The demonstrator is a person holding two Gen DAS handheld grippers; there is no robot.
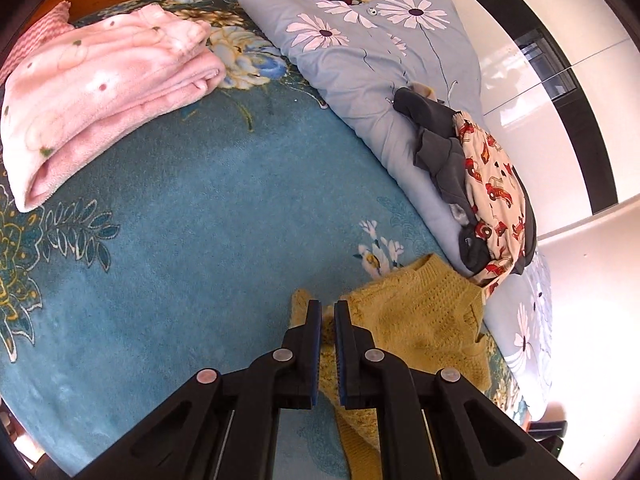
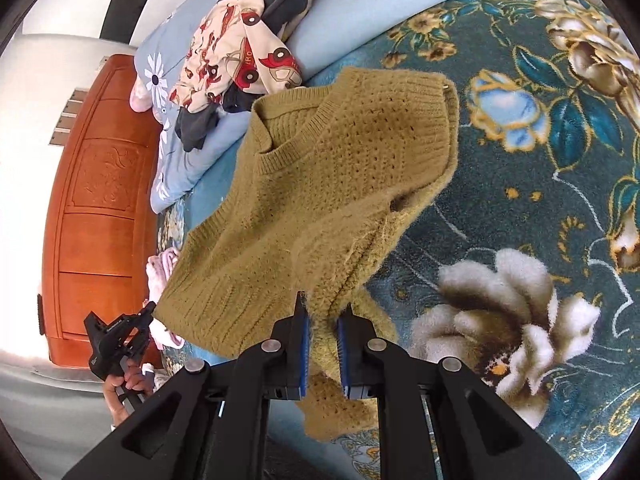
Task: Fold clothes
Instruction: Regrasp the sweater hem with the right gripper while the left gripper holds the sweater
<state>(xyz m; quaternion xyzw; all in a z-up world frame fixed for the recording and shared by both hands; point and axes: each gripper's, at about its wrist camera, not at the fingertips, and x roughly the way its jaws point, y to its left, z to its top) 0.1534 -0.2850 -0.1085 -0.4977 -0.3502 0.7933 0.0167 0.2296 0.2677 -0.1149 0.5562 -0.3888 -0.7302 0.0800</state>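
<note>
while the left gripper point(image 1: 327, 312) hangs low over the teal floral bedspread point(image 1: 192, 208), its blue-padded fingers point(image 1: 315, 332) stand a narrow slot apart with a fold of the mustard knit sweater point(image 1: 420, 320) rising between them; whether the pads actually pinch the wool cannot be told. far ahead and to the left of this gripper lies a folded pink fleece blanket point(image 1: 104, 92). ahead and to its right a pale blue daisy-print quilt point(image 1: 360, 52) runs along the bed edge, and on it sits a heap of unfolded clothes: dark grey garments point(image 1: 436, 148) under a cream piece printed with red cars point(image 1: 492, 184).

in the right wrist view, far left of the right gripper point(image 2: 322, 312), a hand point(image 2: 124, 384) holds the other black tool beside an orange wooden bed board point(image 2: 100, 200). the right gripper is clamped on a fuzzy sleeve of the sweater point(image 2: 320, 200), which bulges between its pads and hangs below them. the sweater's body spreads ahead of this gripper, neckline away, partly lifted off the bedspread point(image 2: 540, 200). the clothes heap point(image 2: 236, 60) lies beyond, up left.
</note>
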